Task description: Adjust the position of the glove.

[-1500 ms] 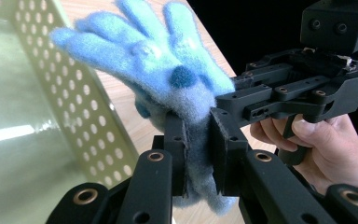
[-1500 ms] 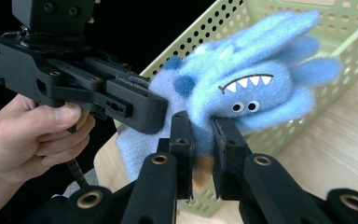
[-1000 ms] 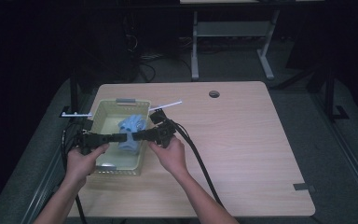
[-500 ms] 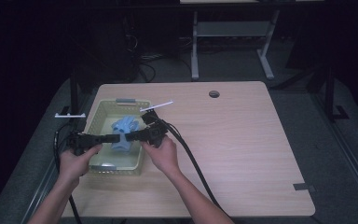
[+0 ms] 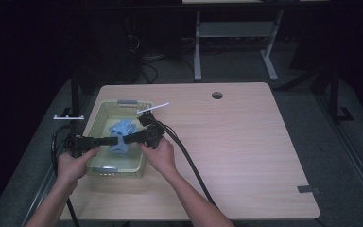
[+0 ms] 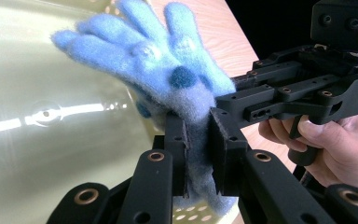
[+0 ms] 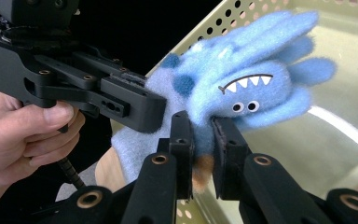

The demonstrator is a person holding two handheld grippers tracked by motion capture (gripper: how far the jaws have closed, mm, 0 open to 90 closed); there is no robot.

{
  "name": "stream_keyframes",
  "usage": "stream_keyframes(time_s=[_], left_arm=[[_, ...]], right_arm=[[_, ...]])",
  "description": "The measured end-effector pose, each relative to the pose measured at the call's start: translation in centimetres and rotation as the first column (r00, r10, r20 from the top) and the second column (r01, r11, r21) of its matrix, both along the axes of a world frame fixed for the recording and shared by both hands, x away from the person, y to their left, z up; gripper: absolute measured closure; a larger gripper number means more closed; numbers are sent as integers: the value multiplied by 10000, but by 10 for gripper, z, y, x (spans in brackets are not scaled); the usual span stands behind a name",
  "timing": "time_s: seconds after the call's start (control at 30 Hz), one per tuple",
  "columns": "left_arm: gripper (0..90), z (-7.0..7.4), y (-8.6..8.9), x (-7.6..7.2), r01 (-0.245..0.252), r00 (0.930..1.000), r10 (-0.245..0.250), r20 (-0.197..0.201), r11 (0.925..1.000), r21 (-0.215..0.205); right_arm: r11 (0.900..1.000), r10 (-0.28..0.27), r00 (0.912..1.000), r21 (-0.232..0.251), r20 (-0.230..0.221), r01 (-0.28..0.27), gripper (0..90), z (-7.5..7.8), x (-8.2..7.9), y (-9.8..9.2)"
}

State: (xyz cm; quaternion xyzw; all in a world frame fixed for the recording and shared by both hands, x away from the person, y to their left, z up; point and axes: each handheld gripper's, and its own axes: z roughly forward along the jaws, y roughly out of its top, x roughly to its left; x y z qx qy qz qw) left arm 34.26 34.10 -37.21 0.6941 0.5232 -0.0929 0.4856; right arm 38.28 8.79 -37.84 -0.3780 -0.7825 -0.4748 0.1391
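While over basket, pinched glove

Both forearms in from the bottom edge, hands close together. Left gripper held level, pointing right, jaws clamped tight. Right gripper level, pointing left, jaws likewise pinched. Tips nearly meeting. Fingers curled round the right grip.
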Motion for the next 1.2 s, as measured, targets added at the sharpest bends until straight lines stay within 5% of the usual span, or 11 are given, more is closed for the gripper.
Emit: stream_keyframes(time_s=[0.9,1.2], left_arm=[[789,-16,10,9,-385,9973,451,-572,9929,1122],[793,-20,9,11,-510,9956,636,-691,9840,1710]], right_arm=[[9977,208,9984,-629,-532,-242,792,-25,17,26],[9907,-410,9987,-1311,-294,368,738,-23,17,19]])
